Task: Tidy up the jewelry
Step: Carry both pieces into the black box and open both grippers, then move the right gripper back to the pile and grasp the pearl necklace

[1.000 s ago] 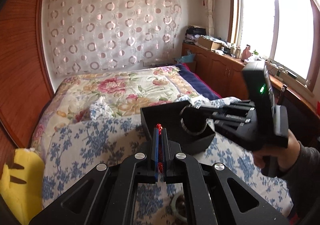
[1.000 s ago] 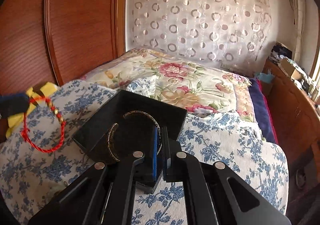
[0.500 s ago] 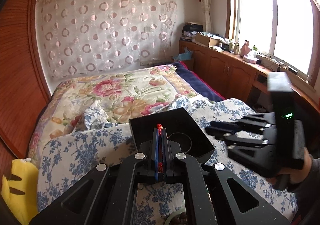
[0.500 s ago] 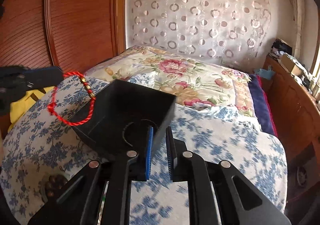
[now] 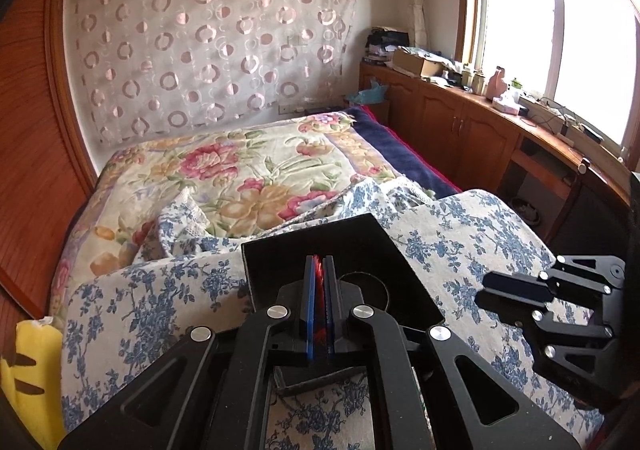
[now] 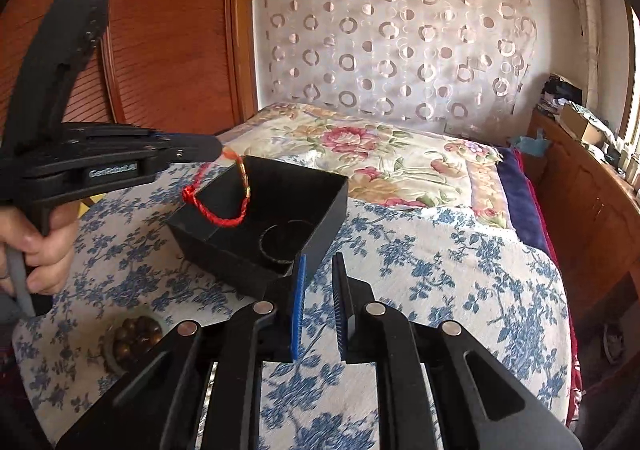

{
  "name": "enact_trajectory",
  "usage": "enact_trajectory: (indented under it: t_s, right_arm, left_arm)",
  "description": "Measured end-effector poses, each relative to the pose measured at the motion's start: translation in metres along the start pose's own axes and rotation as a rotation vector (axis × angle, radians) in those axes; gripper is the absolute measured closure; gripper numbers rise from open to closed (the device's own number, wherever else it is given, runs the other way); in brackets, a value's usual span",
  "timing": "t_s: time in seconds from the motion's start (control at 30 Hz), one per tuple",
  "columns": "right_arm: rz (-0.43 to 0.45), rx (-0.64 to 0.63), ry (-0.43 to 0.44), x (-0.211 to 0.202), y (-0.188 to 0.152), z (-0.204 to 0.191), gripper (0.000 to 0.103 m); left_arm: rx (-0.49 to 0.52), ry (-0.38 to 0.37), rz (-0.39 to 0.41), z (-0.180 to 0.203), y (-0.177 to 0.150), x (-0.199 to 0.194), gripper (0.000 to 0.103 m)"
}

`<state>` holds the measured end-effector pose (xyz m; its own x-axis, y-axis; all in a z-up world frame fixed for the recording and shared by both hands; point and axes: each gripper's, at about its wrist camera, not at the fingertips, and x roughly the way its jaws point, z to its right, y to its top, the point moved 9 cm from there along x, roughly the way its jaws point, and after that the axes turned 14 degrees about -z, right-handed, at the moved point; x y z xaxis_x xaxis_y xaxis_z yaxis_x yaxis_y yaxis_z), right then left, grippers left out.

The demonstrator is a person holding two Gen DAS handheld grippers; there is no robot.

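Observation:
A black open box [image 6: 320,180] [image 5: 276,254] sits on the blue-flowered cloth. A dark bangle [image 6: 280,246] [image 5: 370,284] lies inside it. My left gripper [image 6: 216,148] [image 5: 318,264] hovers over the box's near-left corner. It pinches a red cord bracelet [image 6: 224,220] [image 5: 318,270] with gold beads, whose loop hangs down into the box. Its jaws are opening, with the cord still between the pads. My right gripper [image 6: 319,264] [image 5: 492,300] stands open just outside the box's near edge, with nothing between its fingers.
A brown beaded bracelet [image 6: 134,338] lies on the cloth left of the box. A yellow cushion [image 5: 24,362] is at the bed's left edge. A hand [image 6: 44,250] holds the left gripper. A flowered quilt [image 6: 380,154] lies beyond, and wooden cabinets [image 5: 460,118] stand at the right.
The right gripper let go of the bangle, opened, and drew back out of the box. The left gripper carried the red bracelet over the box.

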<state>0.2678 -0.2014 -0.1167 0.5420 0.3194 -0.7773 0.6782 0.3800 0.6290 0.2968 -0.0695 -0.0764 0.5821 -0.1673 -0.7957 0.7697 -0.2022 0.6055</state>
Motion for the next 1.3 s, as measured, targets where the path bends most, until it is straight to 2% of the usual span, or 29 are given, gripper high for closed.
enact_trajectory:
  t_s: [0.1,0.13,0.37,0.83,1.13,1.3]
  right_arm:
    - [0.024,0.009,0.002,-0.009,-0.005,-0.005,0.087]
    - [0.033,0.013,0.001,-0.012,-0.006,-0.006,0.087]
    - [0.032,-0.010,0.061,-0.024,-0.022,-0.032,0.087]
    - [-0.080,-0.037,0.117,-0.007,-0.070,-0.063,0.087]
    - [-0.129,-0.071,0.129,0.003,-0.083,-0.082,0.087]
    - [-0.146,-0.075,0.100,0.012,-0.082,-0.081,0.087]
  left_arm:
    - [0.008,-0.001,0.001,0.001,-0.007,-0.005,0.085]
    - [0.014,0.000,0.001,0.002,-0.012,-0.009,0.085]
    - [0.045,-0.010,-0.012,0.010,-0.045,-0.027,0.084]
    - [-0.002,-0.082,-0.057,0.013,-0.123,-0.038,0.082]
    - [-0.038,-0.071,-0.055,0.003,-0.146,-0.044,0.082]
    - [-0.049,-0.071,-0.054,-0.001,-0.153,-0.047,0.082]
